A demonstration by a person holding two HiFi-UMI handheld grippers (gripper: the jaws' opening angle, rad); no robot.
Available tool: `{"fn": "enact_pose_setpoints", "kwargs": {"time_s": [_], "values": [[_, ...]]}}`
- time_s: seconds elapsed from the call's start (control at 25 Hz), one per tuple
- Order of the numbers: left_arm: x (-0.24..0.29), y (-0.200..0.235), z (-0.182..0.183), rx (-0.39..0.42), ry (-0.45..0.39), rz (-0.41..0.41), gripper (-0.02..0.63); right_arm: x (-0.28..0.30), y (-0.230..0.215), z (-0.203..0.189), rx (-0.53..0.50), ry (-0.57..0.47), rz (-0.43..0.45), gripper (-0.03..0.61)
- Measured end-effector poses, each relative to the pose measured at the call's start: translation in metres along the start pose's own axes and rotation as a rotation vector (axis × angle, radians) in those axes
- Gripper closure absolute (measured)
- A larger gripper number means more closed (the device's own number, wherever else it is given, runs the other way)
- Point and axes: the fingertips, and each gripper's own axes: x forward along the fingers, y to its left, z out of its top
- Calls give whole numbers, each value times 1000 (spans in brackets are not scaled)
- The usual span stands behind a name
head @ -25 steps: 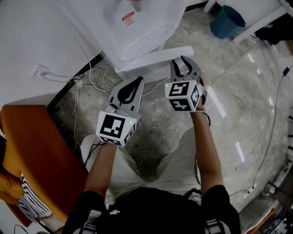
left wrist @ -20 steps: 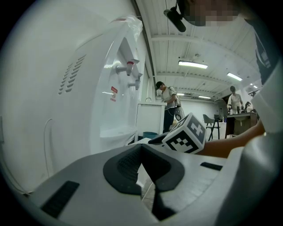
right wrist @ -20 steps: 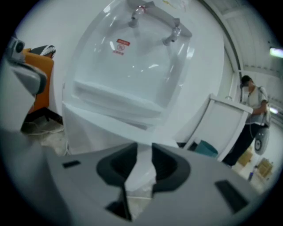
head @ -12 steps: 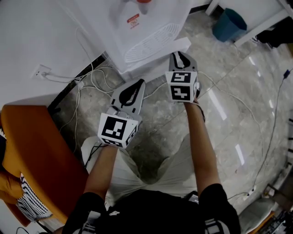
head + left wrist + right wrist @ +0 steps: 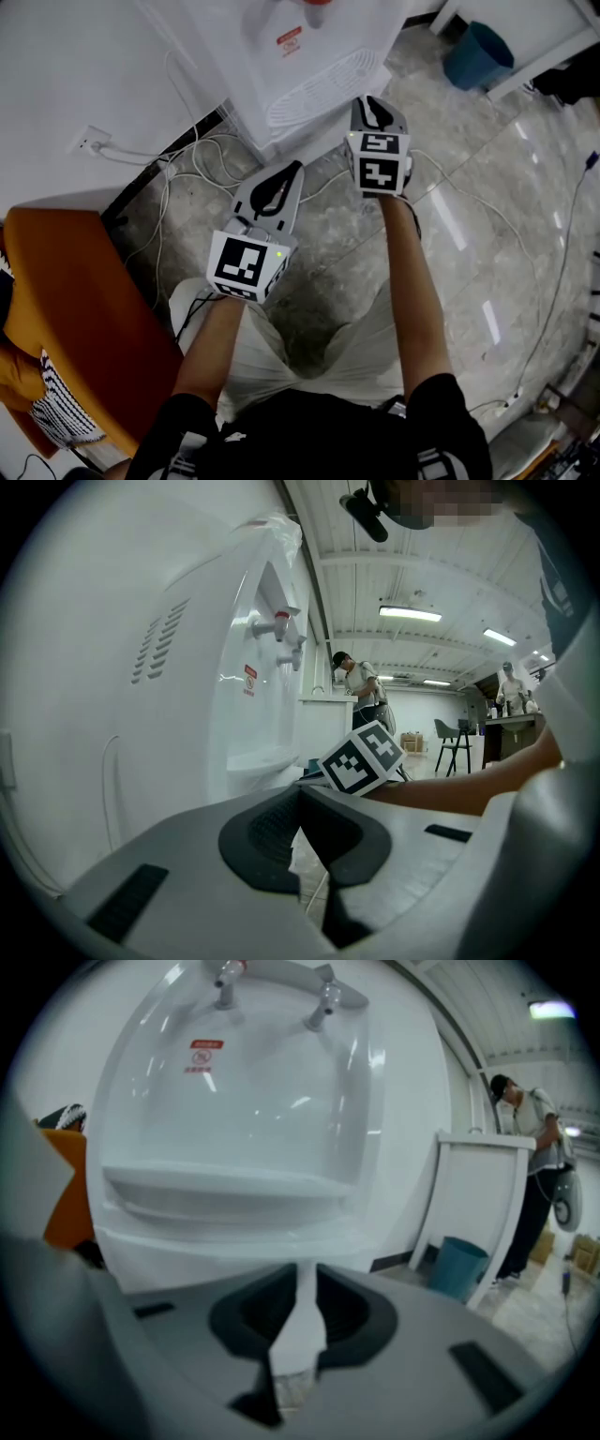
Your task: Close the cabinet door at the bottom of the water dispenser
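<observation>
The white water dispenser [image 5: 281,56] stands against the wall, its taps and drip tray facing me. My right gripper [image 5: 367,99] reaches under the drip tray at the dispenser's lower front. In the right gripper view the cabinet door [image 5: 306,1321] shows edge-on as a thin white strip filling the gap between the jaws, which have just been closing on it. My right gripper [image 5: 307,1274] is shut on that edge. My left gripper [image 5: 289,169] hovers over the floor to the left, jaws together and holding nothing, also shut in its own view [image 5: 301,794].
White cables [image 5: 187,159] trail over the marble floor from a wall socket [image 5: 91,141] to the dispenser's base. An orange seat [image 5: 75,300] stands at the left. A blue bin [image 5: 478,52] sits by a white table leg at the right. A person [image 5: 530,1147] stands far behind.
The door stuck out to the right of the dispenser and has swung in toward its body. My right gripper moved with it toward the dispenser and rolled. The left gripper stayed put.
</observation>
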Motion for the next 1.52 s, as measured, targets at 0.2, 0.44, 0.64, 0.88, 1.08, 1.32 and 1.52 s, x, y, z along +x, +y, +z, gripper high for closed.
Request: {"fn": "enact_pose_setpoints", "kwargs": {"time_s": [0.2, 0.44, 0.64, 0.88, 1.08, 1.32, 1.52], "values": [[-3, 4, 1, 3, -1, 10, 606, 11, 3, 2, 10, 8, 26, 505], [-6, 3, 2, 8, 2, 13, 606, 20, 7, 7, 2, 13, 55, 499], [-5, 7, -1, 16, 4, 14, 606, 21, 7, 4, 7, 11, 56, 499], [-1, 5, -4, 44, 9, 9, 607, 11, 1, 6, 6, 9, 57, 499], [2, 5, -7, 41, 21, 13, 606, -6, -5, 8, -13, 7, 60, 508], [1, 1, -9, 39, 27, 9, 606, -39, -1, 12, -21, -14, 104, 537], [3, 0, -2, 49, 17, 4, 606, -77, 9, 19, -11, -61, 148, 545]]}}
